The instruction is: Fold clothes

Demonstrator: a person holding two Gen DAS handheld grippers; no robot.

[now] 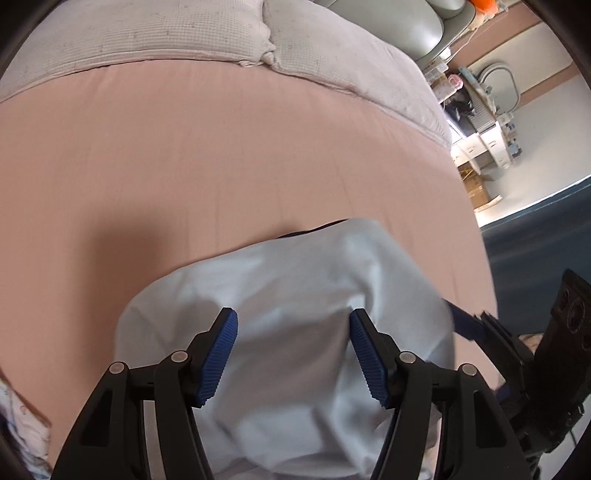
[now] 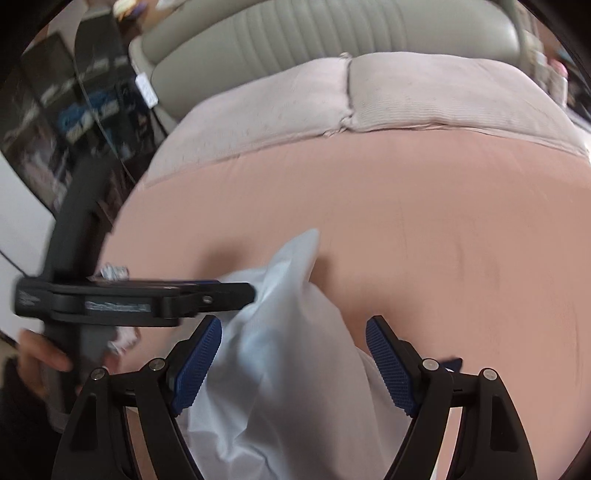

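Observation:
A pale blue garment (image 1: 288, 266) lies bunched on the pink bed sheet (image 1: 221, 166). My left gripper (image 1: 291, 314) hovers over it, open, with the cloth showing below the gap and neither blue pad pressing on it. At the right edge of that view my right gripper (image 1: 476, 325) reaches the garment's side. In the right wrist view the garment (image 2: 280, 332) rises in a crumpled ridge between the jaws of my right gripper (image 2: 295, 323), which is open; the cloth brushes the left pad only. My left gripper (image 2: 247, 291), seen side-on, has its tips at the cloth.
Two grey-white pillows (image 1: 166, 33) lie along the far end of the bed, against a padded headboard (image 2: 295, 33). A cluttered shelf (image 1: 480, 110) and dark floor (image 1: 535, 240) lie past the bed's right edge. A hand (image 2: 40, 354) grips the left tool. Patterned fabric (image 1: 18, 424) shows bottom left.

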